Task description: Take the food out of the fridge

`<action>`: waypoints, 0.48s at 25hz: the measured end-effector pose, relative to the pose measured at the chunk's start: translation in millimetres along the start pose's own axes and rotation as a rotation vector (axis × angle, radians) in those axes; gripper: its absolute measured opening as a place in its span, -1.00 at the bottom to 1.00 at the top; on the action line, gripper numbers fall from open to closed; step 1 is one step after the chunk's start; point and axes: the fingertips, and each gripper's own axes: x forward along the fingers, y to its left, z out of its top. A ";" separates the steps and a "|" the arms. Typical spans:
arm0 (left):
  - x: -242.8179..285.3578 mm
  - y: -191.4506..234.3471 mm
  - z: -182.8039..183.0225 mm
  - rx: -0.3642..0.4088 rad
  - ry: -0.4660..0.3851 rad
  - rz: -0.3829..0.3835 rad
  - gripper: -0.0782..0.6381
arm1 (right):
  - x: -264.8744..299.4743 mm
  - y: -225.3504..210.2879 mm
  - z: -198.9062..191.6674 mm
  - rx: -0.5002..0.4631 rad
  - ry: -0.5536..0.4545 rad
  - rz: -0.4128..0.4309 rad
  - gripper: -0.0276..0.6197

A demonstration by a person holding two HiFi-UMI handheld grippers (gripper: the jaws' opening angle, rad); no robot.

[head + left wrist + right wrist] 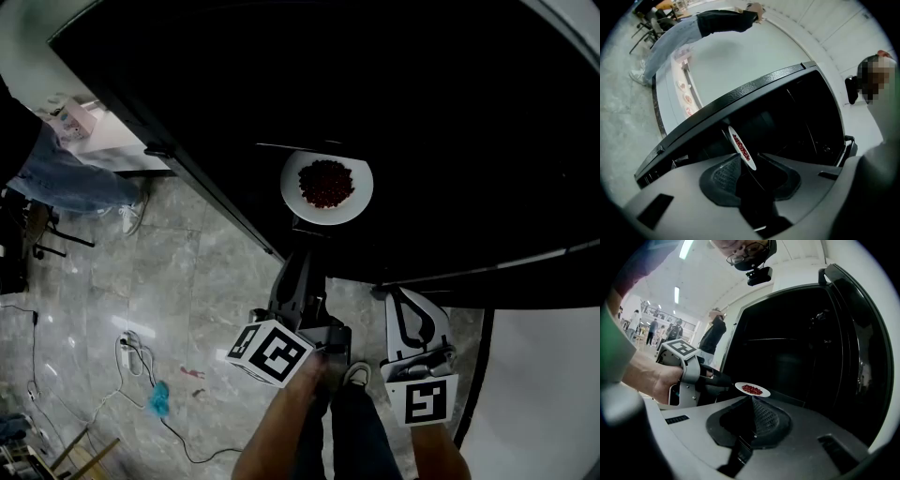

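Note:
A white plate (326,187) of red food sits inside the dark fridge (394,84). In the left gripper view the plate (742,147) shows edge-on, and its near rim lies between my left gripper's (750,165) parted jaws, with a gap on either side. The right gripper view shows the plate (752,389) lying flat, with the left gripper (723,379) reaching its rim from the left. From the head view, my left gripper (302,255) points into the fridge just below the plate. My right gripper (395,294) hangs to the right, open and holding nothing.
The fridge door (867,357) stands open on the right. A person in jeans (66,178) stands by a white counter (103,131) at the far left. Cables (141,356) and a blue scrap (159,398) lie on the marble floor.

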 end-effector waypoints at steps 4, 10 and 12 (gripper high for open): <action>5.7 3.8 2.8 -0.130 -0.022 -0.006 -0.49 | -0.5 -1.3 -2.0 -0.001 0.007 -0.003 -0.85; 6.8 20.3 0.3 -0.269 -0.033 0.072 -0.46 | -0.1 -3.5 -2.2 -0.001 0.007 -0.003 -0.84; 12.0 18.5 0.7 -0.332 -0.052 0.054 -0.46 | 0.0 -3.9 -3.0 -0.001 0.011 -0.002 -0.85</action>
